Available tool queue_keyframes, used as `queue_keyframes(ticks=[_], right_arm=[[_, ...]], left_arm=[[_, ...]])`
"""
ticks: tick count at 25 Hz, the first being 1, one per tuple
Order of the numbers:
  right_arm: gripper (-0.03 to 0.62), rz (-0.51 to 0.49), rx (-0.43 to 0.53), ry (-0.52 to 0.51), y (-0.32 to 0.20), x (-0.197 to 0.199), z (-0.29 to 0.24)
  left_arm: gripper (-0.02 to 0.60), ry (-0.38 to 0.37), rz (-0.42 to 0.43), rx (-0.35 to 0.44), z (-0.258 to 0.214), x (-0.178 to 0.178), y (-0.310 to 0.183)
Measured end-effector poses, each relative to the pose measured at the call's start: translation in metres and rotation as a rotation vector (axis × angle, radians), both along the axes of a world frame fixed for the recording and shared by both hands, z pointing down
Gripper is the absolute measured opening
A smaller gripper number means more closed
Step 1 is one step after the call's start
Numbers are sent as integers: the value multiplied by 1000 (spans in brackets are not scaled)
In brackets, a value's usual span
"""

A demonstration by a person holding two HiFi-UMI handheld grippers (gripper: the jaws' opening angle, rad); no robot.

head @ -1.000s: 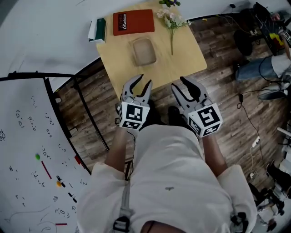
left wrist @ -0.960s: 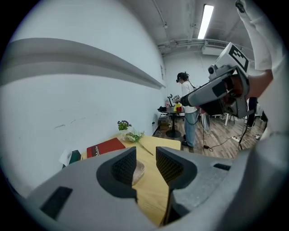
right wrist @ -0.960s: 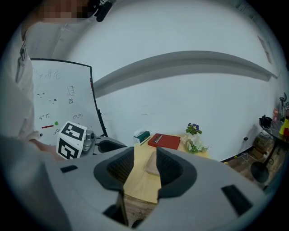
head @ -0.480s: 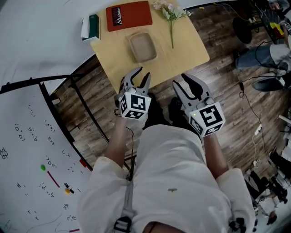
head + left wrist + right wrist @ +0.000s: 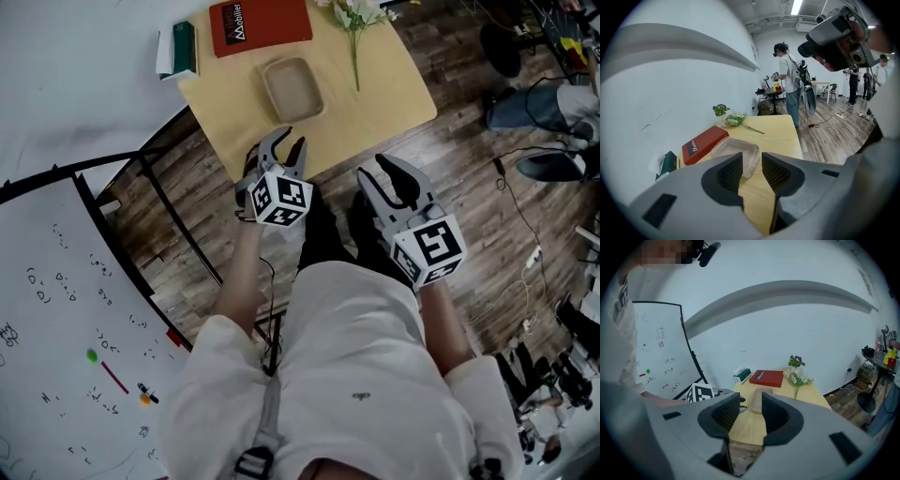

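The left claw [image 5: 289, 146] and right claw [image 5: 379, 178] are both slightly parted and empty, at the table's [image 5: 394, 98] near edge. The mid-table container [image 5: 739, 151] looks beige from the head view, but the left gripper view shows it is clear plastic.

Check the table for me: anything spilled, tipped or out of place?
Nothing spilled or damaged. The only oddity is the flower sprig lying flat on the table with no vase in sight. The clear container sits upright and the red book lies flat beyond it.
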State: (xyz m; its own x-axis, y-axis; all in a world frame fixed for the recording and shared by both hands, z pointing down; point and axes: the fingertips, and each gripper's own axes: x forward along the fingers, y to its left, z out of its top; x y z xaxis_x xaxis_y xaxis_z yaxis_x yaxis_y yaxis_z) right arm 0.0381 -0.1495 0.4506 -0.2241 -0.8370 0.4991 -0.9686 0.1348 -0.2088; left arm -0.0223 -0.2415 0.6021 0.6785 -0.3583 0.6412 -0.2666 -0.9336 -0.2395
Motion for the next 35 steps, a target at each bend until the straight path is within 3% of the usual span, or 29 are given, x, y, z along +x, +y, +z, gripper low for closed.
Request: queue_keyframes(ticks=[10,21,35], right_arm=[[133,33,-25,-52,-2,6,10],[130,71,-35,-106,4,14,13],[123,116,-58,-116,16,27,19]], left_arm=[[126,-107,18,20,40,7,-9],[126,-204,86,127,59,13,-15],[120,-293,114,371,73,15,-18]])
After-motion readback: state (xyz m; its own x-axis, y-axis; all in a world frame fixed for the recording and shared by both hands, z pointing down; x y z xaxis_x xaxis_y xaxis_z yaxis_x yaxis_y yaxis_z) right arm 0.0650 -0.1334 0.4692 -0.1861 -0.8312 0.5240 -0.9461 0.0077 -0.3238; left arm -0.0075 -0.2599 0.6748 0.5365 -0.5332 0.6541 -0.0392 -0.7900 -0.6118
